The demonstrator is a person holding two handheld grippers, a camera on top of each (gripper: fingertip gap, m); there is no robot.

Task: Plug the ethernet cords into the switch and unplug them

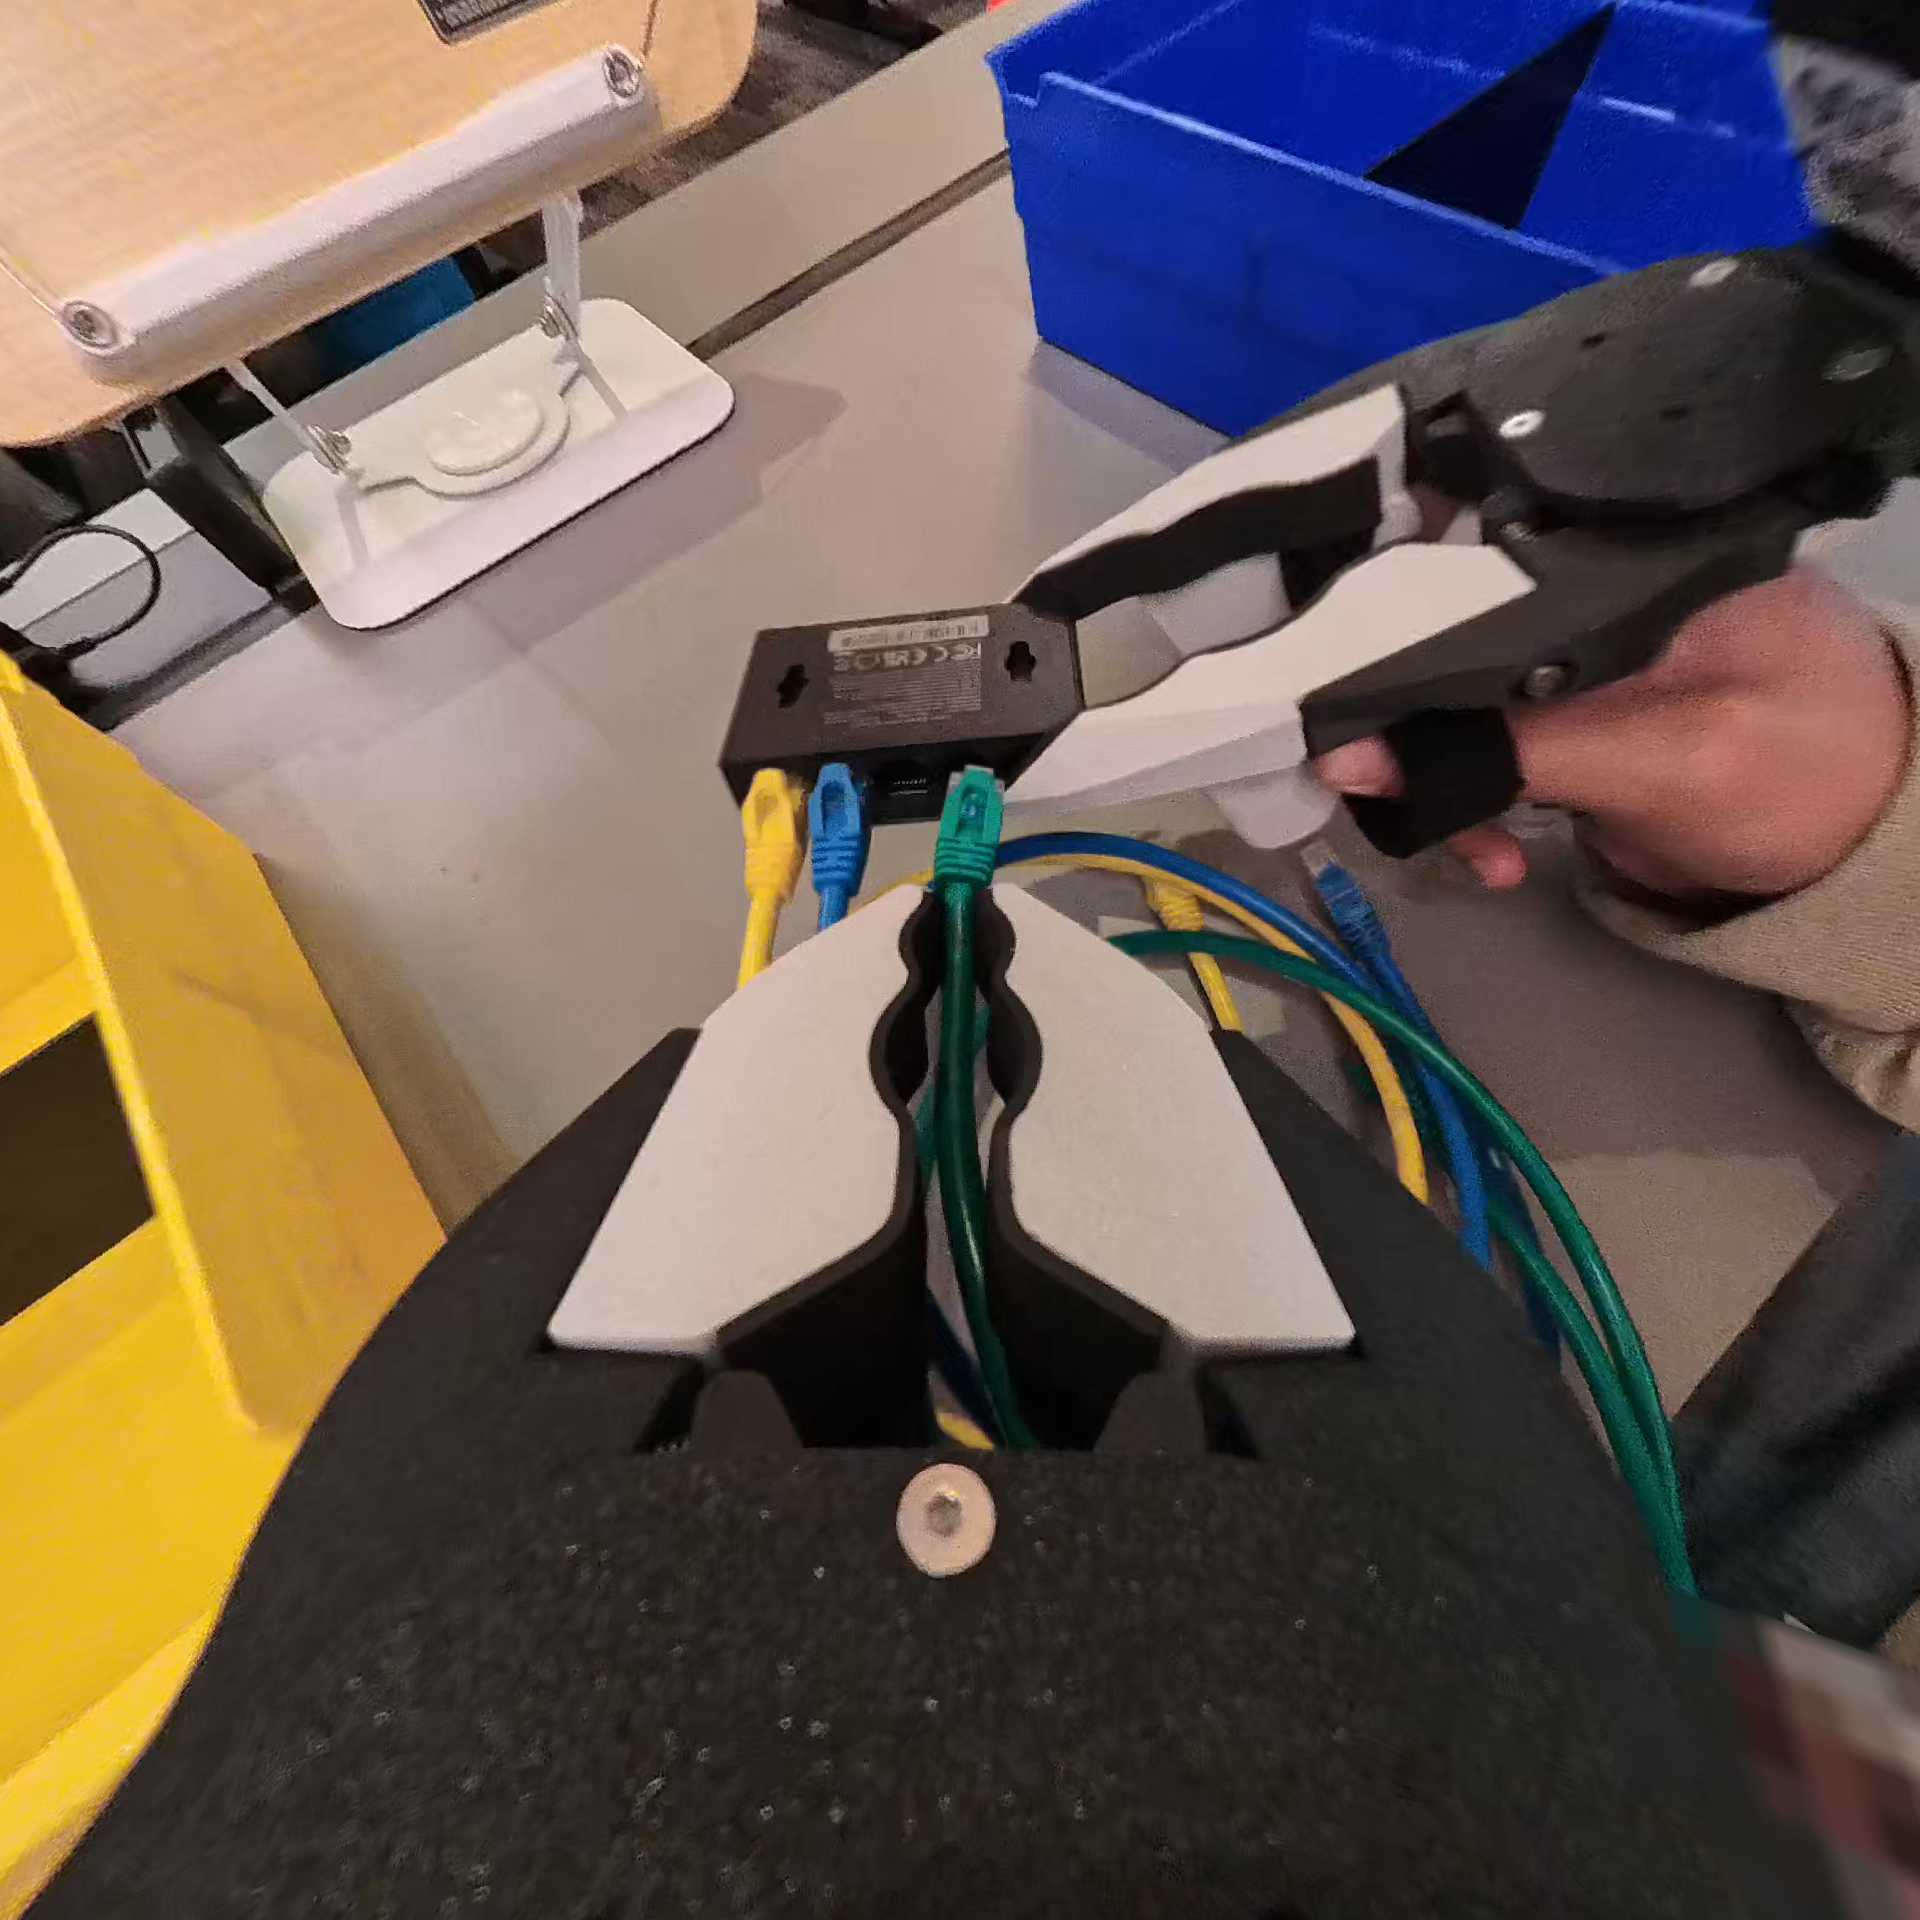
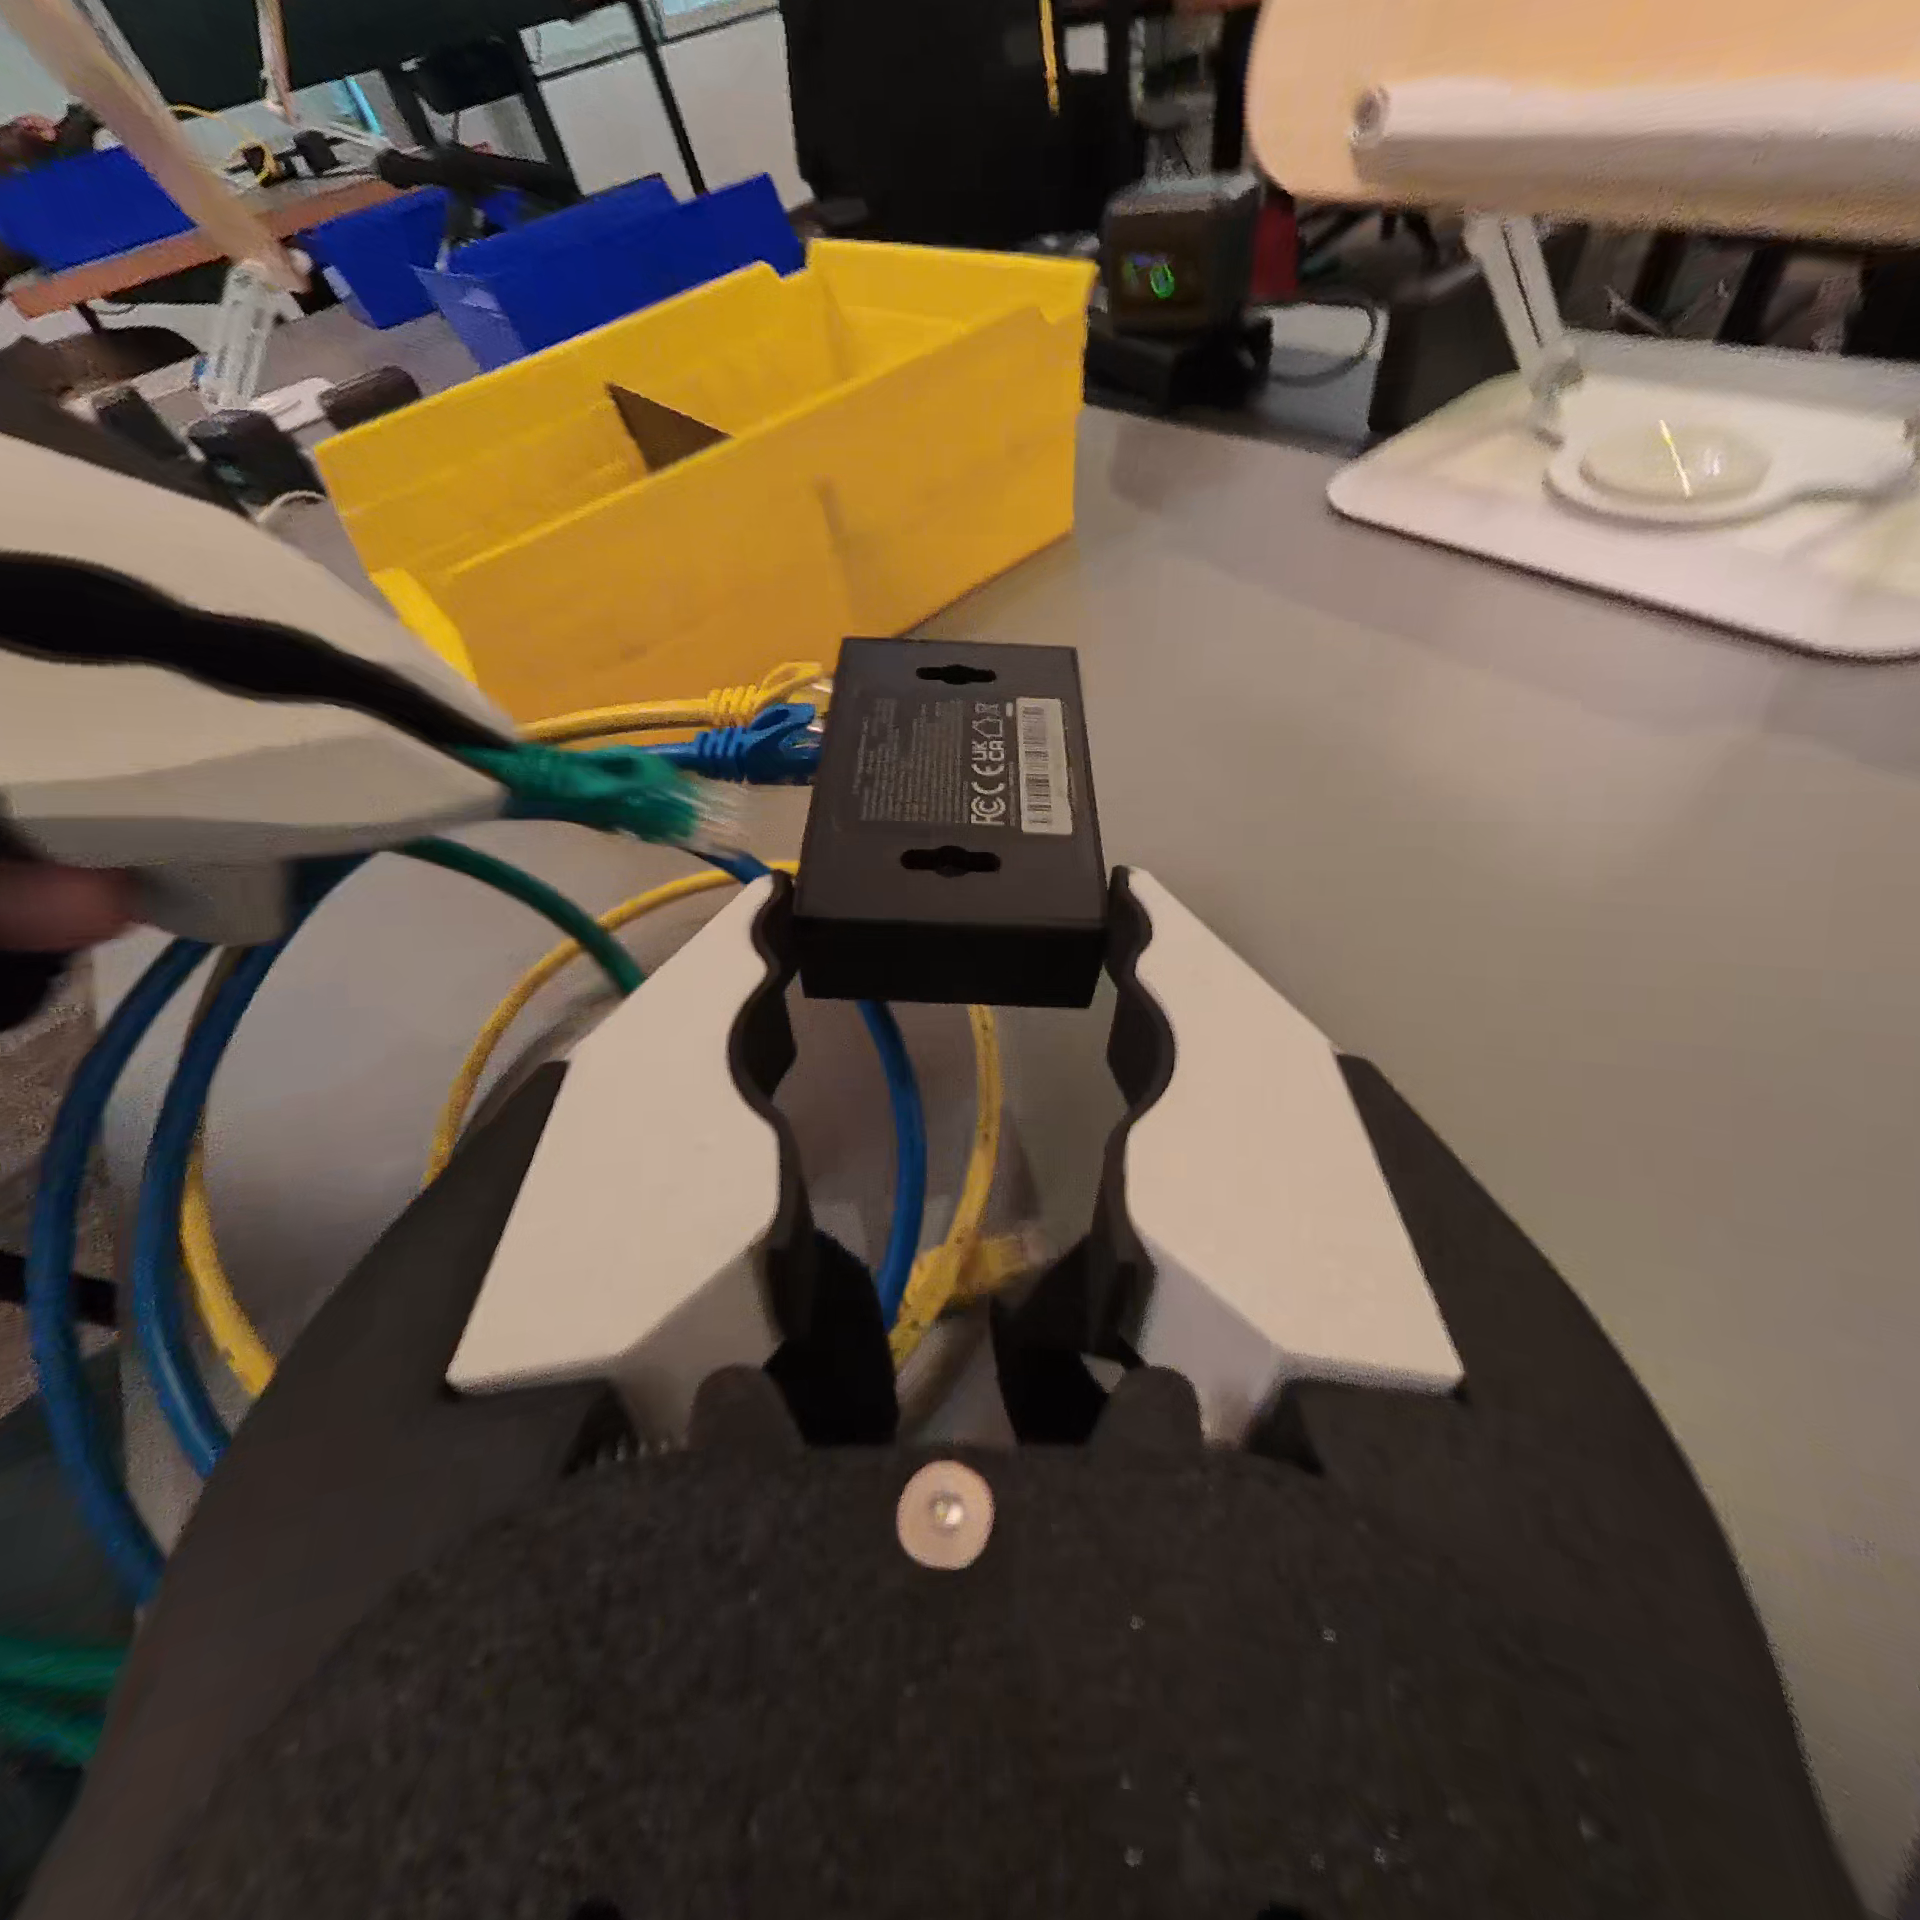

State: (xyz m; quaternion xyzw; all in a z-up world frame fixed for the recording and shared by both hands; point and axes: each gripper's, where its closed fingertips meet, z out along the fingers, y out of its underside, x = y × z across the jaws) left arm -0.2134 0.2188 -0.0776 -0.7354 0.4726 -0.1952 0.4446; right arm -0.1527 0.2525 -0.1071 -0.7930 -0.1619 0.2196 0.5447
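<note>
A black switch (image 1: pixel 899 691) lies underside up on the grey table. My right gripper (image 2: pixel 951 914) is shut on its near end; it also shows in the left wrist view (image 1: pixel 1039 665). A yellow plug (image 1: pixel 769 821) and a blue plug (image 1: pixel 836 821) sit in its ports. My left gripper (image 1: pixel 956 914) is shut on the green cord just behind the green plug (image 1: pixel 966 821), which is at a port's mouth. In the right wrist view the green plug (image 2: pixel 623 795) is blurred and a small gap shows to the switch (image 2: pixel 951 790). Loose yellow (image 1: pixel 1174 904) and blue (image 1: pixel 1351 904) ends lie beside it.
A yellow bin (image 1: pixel 156 1039) stands left of the switch, also seen in the right wrist view (image 2: pixel 727 468). A blue bin (image 1: pixel 1351 208) stands at the back right. A white stand base (image 1: pixel 499 468) is behind the switch. Cord loops (image 2: pixel 156 1195) lie on the table.
</note>
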